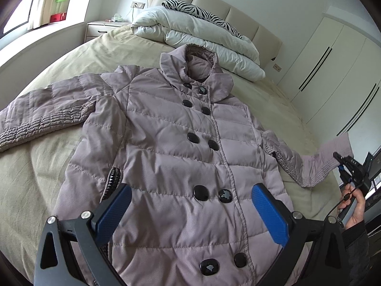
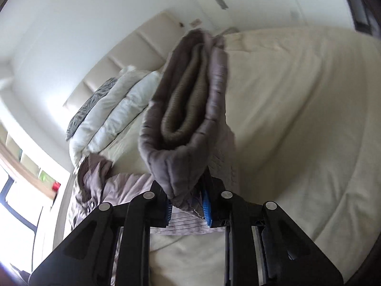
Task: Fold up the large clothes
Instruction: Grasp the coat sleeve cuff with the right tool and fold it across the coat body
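Mauve quilted coat (image 1: pixel 171 143) lies front-up on the bed (image 1: pixel 47 178), one garment with ten dark buttons showing. The left gripper (image 1: pixel 190 209) hovers over its lower front, tilted down, jaws spread with nothing between them. The right gripper (image 2: pixel 187 206), in a hand (image 1: pixel 352 205) at the bed's edge, has its jaws clamped on one sleeve cuff (image 2: pixel 183 109), lifted.

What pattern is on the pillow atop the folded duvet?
Black-and-white zebra stripes on the pillow, clearest in the left wrist view.
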{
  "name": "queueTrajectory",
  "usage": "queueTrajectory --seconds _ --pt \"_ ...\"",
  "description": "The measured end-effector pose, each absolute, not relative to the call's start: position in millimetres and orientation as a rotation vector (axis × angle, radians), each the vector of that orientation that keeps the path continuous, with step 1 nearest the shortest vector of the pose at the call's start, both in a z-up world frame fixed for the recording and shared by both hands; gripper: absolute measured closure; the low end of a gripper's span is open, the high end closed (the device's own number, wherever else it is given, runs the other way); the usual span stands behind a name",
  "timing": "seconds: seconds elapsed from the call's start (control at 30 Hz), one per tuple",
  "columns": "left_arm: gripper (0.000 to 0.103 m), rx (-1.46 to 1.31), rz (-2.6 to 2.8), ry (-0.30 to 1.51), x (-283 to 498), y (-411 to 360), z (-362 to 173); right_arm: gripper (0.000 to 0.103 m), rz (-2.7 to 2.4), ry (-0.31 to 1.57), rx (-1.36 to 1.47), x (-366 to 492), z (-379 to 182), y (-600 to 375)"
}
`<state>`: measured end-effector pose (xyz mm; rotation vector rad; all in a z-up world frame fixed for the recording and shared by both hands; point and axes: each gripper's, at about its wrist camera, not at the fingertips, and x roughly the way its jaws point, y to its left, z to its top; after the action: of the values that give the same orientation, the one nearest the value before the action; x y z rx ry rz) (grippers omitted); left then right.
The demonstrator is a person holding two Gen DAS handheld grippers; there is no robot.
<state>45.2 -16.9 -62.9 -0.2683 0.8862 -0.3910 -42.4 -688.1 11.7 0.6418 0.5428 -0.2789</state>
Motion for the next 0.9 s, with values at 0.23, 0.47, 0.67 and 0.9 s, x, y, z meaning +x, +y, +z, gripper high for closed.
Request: queueTrajectory --seconds 0.23,0.47,0.67,0.9 --pt "0.000 -0.279 -0.358 0.816 34.1 21.5 -50.2 0.083 0.041 0.669 0.414 36.0 20.8 -503.5" --pt "0.000 -0.375 -0.355 0.832 37.9 56.3 -62.7 0.083 0.098 0.849 0.239 73.1 -46.7 -376.3" --pt "0.000 -0.417 -0.401 0.881 47.2 46.0 -79.8 0.056 0.149 0.948 0.254 63.0 -101.3 -345.4" --pt "0.000 -0.452 -0.482 0.968 80.2 0.5 -97.9 0.027 0.238 0.893 0.396 19.5 -94.7 -360.4"
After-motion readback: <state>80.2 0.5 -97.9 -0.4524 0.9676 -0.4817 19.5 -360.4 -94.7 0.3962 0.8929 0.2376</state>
